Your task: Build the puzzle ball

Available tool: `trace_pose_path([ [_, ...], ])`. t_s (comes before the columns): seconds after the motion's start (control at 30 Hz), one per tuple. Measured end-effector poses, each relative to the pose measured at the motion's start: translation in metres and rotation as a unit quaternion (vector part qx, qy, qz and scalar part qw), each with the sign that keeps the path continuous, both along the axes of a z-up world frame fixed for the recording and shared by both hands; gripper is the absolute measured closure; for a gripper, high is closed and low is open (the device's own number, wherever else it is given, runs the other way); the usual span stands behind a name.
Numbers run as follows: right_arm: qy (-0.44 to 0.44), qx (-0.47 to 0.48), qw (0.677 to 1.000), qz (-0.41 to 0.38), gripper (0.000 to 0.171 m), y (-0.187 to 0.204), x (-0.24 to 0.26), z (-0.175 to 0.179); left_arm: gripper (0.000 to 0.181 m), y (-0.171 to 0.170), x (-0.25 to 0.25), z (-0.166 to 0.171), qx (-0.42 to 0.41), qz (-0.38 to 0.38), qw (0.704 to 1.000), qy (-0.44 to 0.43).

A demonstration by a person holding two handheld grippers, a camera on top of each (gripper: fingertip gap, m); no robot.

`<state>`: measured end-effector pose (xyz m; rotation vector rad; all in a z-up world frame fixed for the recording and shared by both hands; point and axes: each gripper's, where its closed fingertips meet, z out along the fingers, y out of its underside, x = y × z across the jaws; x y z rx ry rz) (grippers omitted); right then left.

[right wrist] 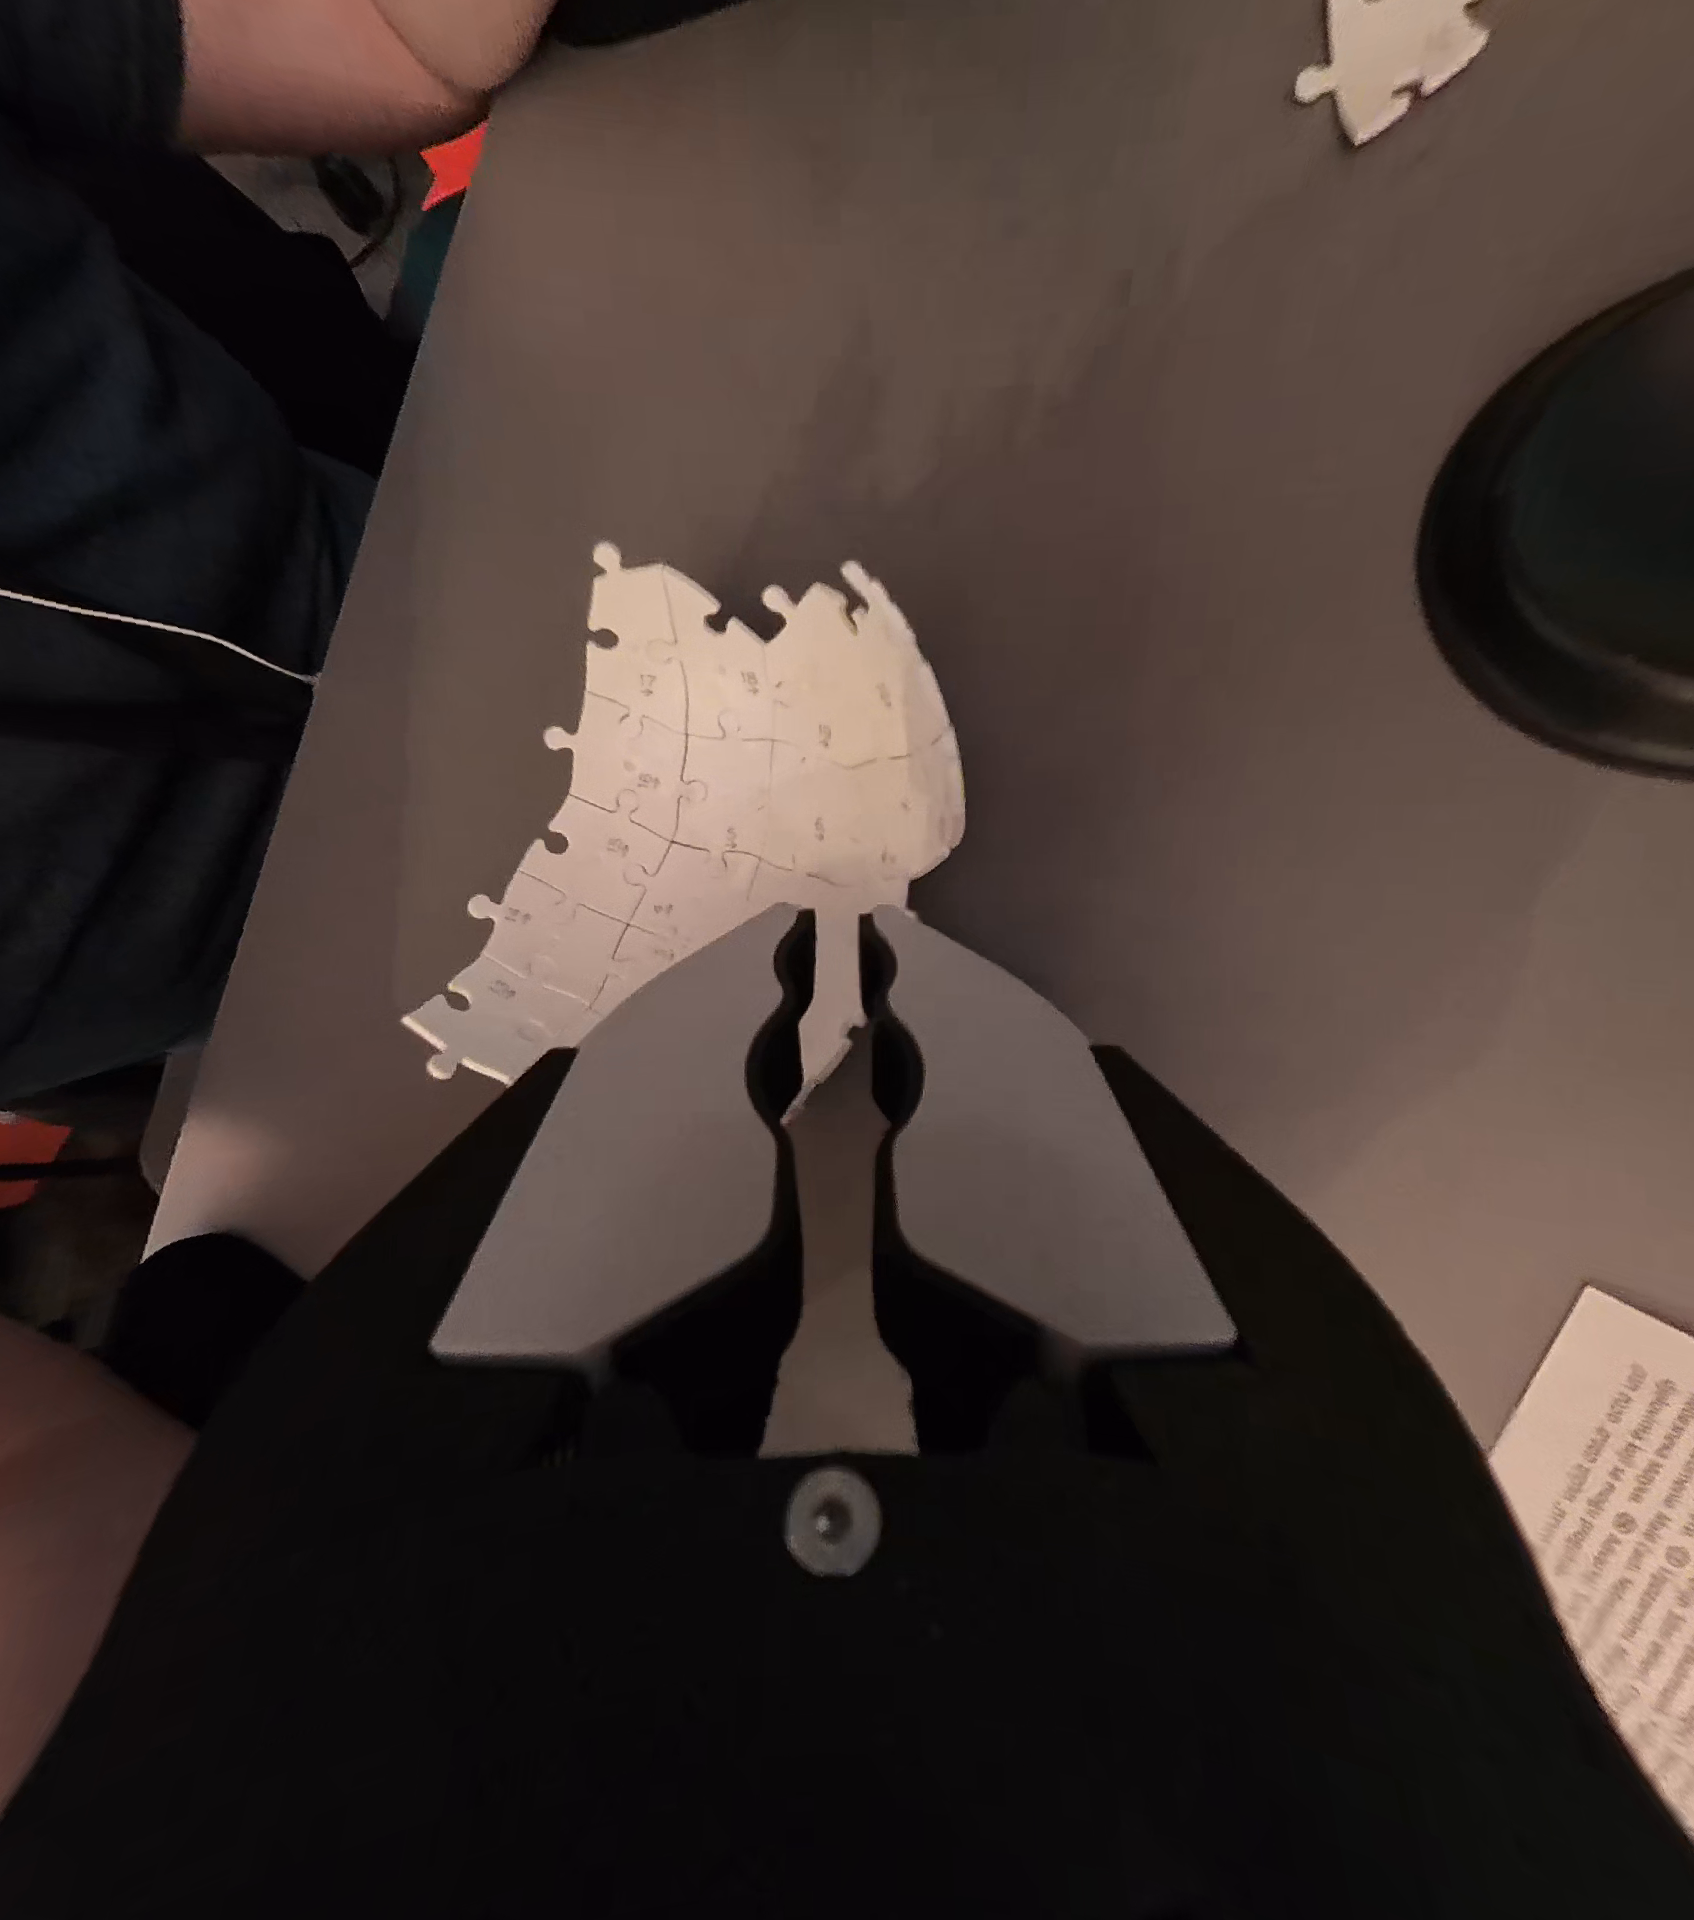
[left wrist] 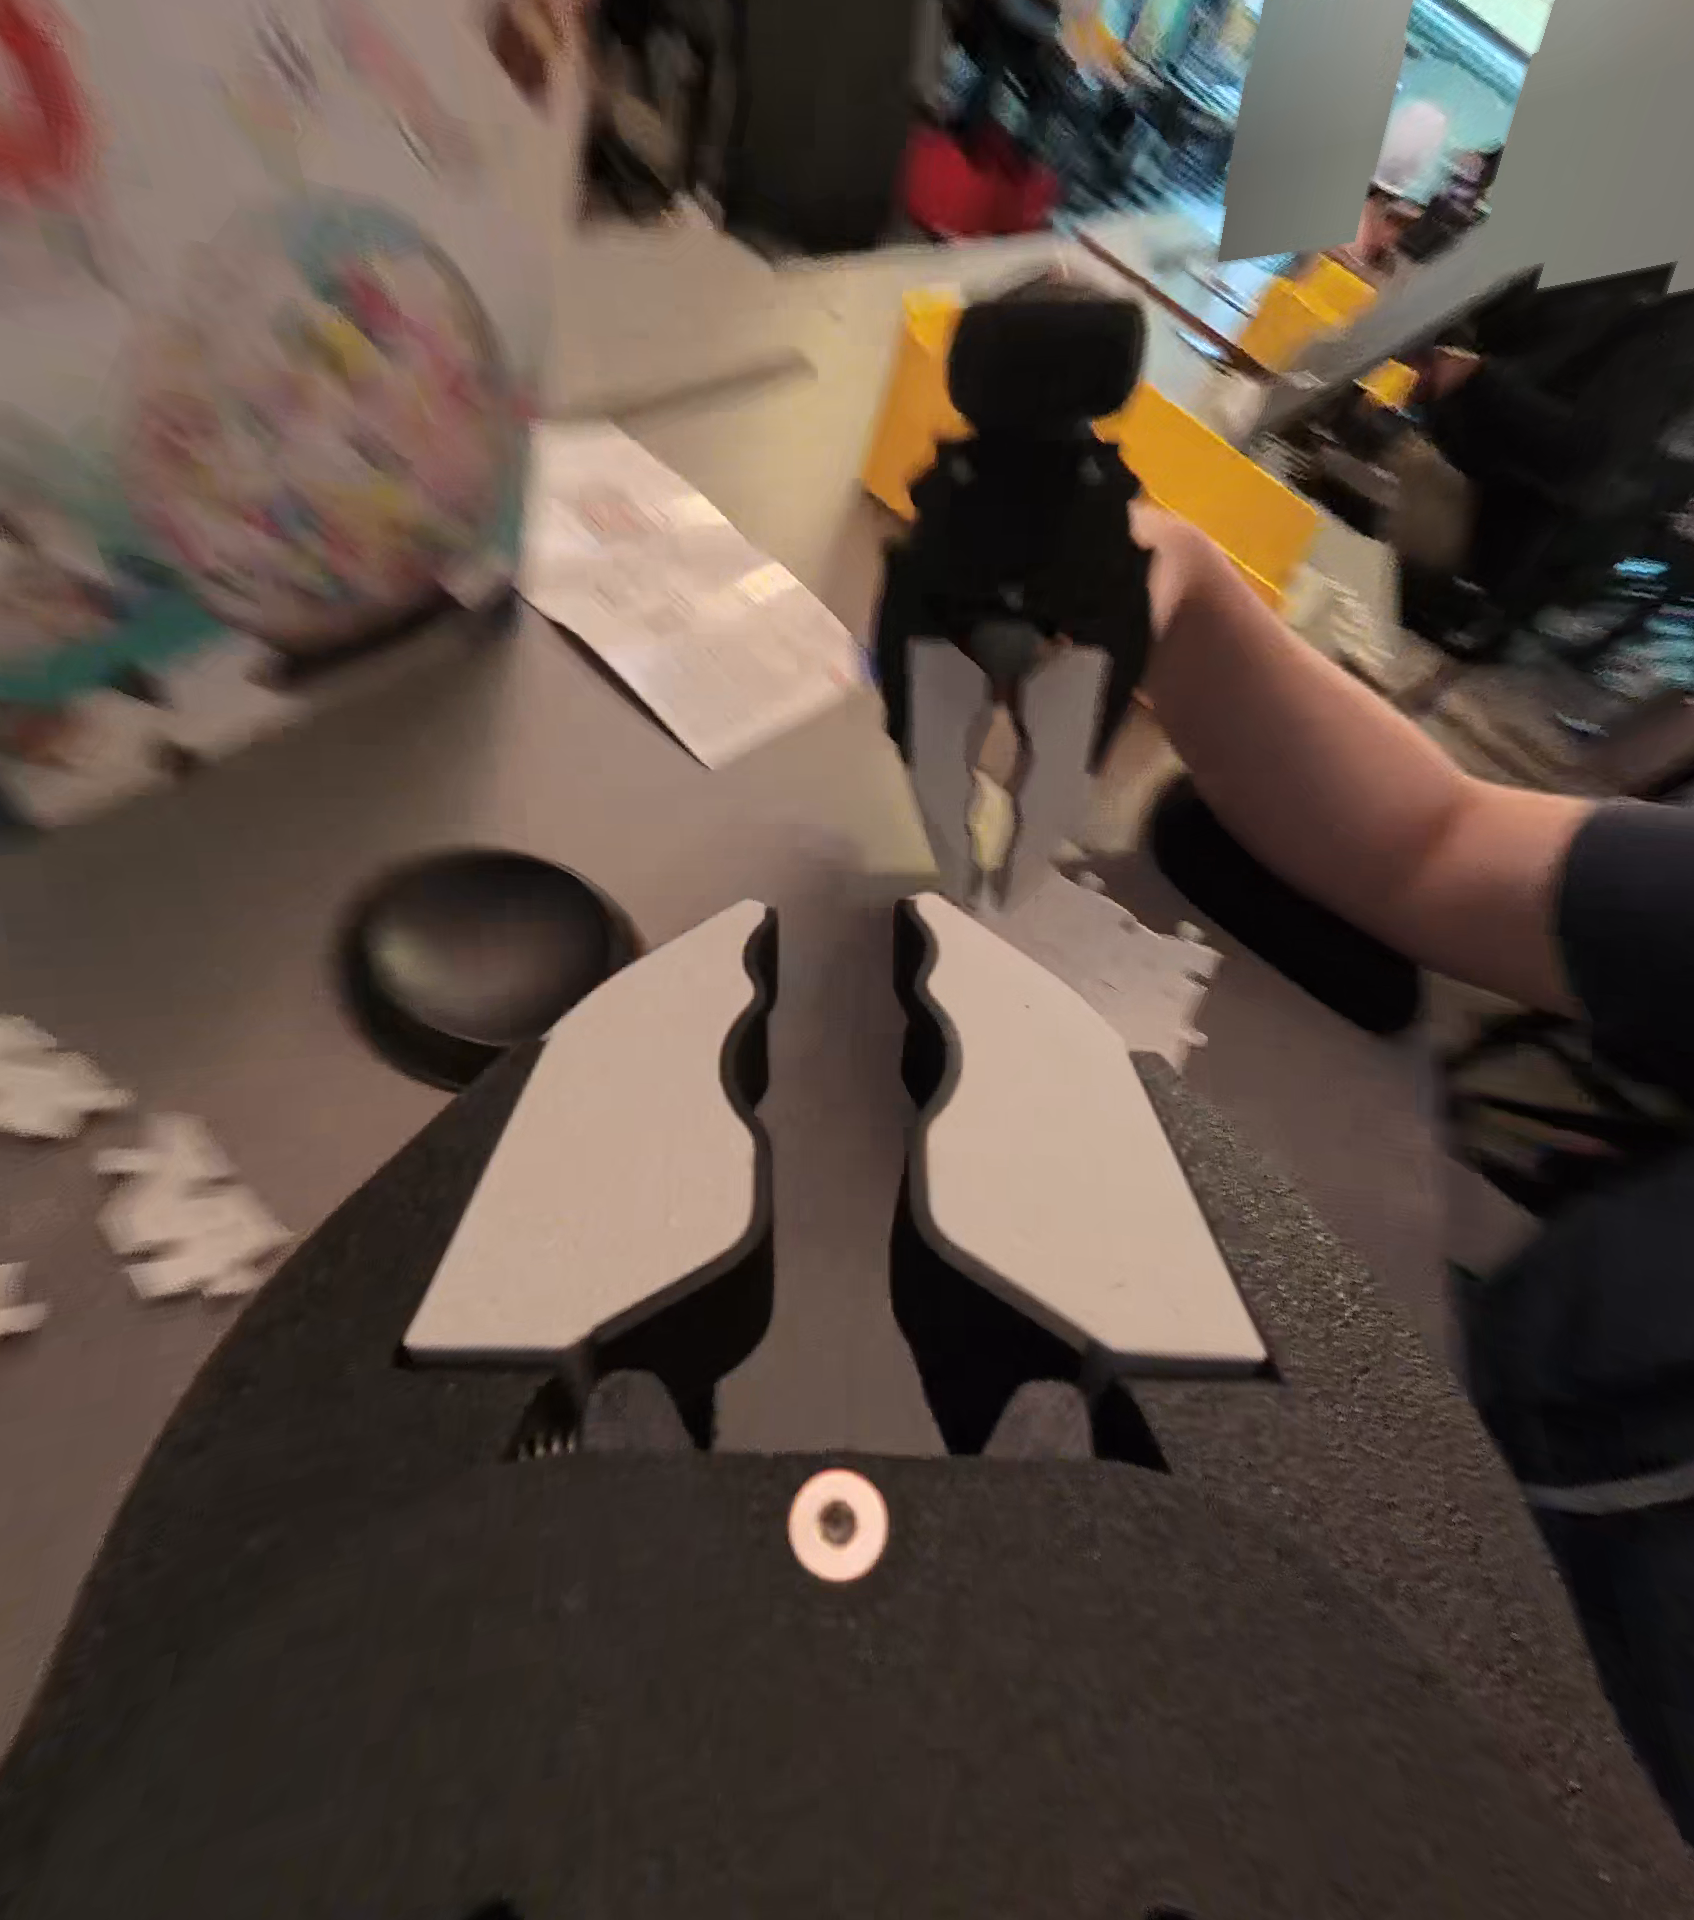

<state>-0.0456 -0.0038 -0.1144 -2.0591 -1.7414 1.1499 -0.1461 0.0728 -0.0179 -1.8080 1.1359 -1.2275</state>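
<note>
Right now your right gripper (right wrist: 832, 925) is clenched on a single white puzzle piece (right wrist: 835, 1013), which stands on edge between the two pale fingers (right wrist: 988, 1049). Just beyond the tips of that gripper lies the assembled section (right wrist: 749, 800), a curved white sheet of joined pieces resting blank side up on the grey table (right wrist: 1082, 364), near the table edge where your dark sleeve (right wrist: 64, 436) shows. Whether the held piece touches the section cannot be told.

Your left gripper (left wrist: 835, 920) is released, its jaws standing apart with nothing between them. From its view the assembled section (left wrist: 1123, 956) sits just past the right fingertip, and the right gripper (left wrist: 994, 862) hangs above it with the piece (left wrist: 988, 821) pinched at its tips.

To the far side of the assembled section from your body sits a black round stand (right wrist: 1632, 582), well apart from it. Loose white pieces (left wrist: 178, 1205) lie scattered beyond that stand. A printed leaflet (left wrist: 687, 592) lies flat farther back from the section, and past it a blurred colourful round package (left wrist: 323, 436). Farthest off is a yellow box (left wrist: 1207, 478).
</note>
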Motion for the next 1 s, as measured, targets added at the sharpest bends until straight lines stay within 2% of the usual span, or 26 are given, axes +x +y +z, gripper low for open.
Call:
trace_pose_path([
  [0.1, 0.022, 0.028, 0.999, -0.007, 0.161, 0.007, -0.003, 0.01, 0.159, 0.025, -0.027, 0.03, 0.113, 0.101, 0.988, -0.01],
  [0.17, 0.038, 0.063, 0.997, -0.023, 0.16, 0.017, -0.004, 0.017, 0.158, 0.031, -0.04, 0.036, 0.141, 0.134, 0.981, 0.001],
  [0.33, 0.098, 0.14, 0.981, -0.086, 0.157, 0.047, -0.001, 0.039, 0.153, 0.038, -0.041, 0.028, 0.082, 0.118, 0.988, 0.056],
  [0.5, 0.145, 0.199, 0.959, -0.136, 0.155, 0.068, 0.006, 0.06, 0.152, 0.084, -0.042, 0.023, 0.063, 0.157, 0.975, 0.144],
  [0.67, 0.159, 0.214, 0.952, -0.153, 0.154, 0.073, 0.012, 0.066, 0.152, 0.137, -0.051, -0.03, 0.007, 0.222, 0.944, 0.244],
  [0.8, 0.14, 0.206, 0.956, -0.153, 0.153, 0.074, 0.014, 0.056, 0.153, 0.144, -0.056, -0.061, -0.018, 0.219, 0.943, 0.252],
  [0.9, 0.132, 0.201, 0.959, -0.152, 0.153, 0.075, 0.012, 0.051, 0.143, 0.156, -0.065, -0.061, -0.005, 0.247, 0.938, 0.244],
  [1.0, 0.119, 0.206, 0.96, -0.147, 0.153, 0.075, 0.01, 0.047, 0.142, 0.166, -0.067, -0.058, 0.01, 0.269, 0.936, 0.227],
])
